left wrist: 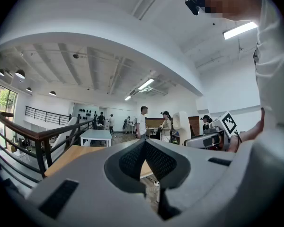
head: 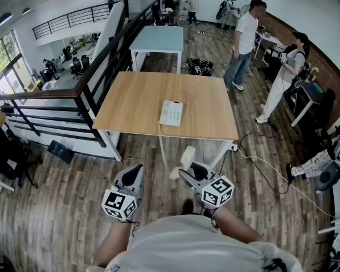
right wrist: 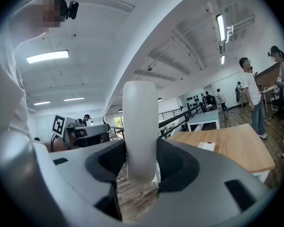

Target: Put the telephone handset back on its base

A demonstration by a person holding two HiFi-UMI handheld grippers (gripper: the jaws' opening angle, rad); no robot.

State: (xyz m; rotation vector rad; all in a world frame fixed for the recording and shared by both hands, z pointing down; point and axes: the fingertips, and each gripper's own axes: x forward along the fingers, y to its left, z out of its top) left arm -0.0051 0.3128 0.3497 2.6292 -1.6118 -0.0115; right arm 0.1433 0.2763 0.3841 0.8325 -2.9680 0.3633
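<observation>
The white telephone base [head: 171, 113] lies near the front edge of the wooden table [head: 136, 103], and also shows small in the right gripper view [right wrist: 207, 146]. Its cord [head: 160, 146] hangs off the table edge. The white handset [head: 185, 158] stands upright between the pads of my right gripper [head: 187, 169], which is shut on it [right wrist: 141, 126] in front of the table and below its top. My left gripper [head: 133, 175] hangs beside it to the left, its pads [left wrist: 132, 161] meeting with nothing between them. The left gripper view shows the handset [left wrist: 181, 126] off to the right.
A black railing [head: 96, 72] runs along the table's left side. Behind the wooden table stands a light blue table [head: 157, 40]. Two people [head: 243, 41] stand at the far right. A cable [head: 266, 166] trails over the wooden floor to the right.
</observation>
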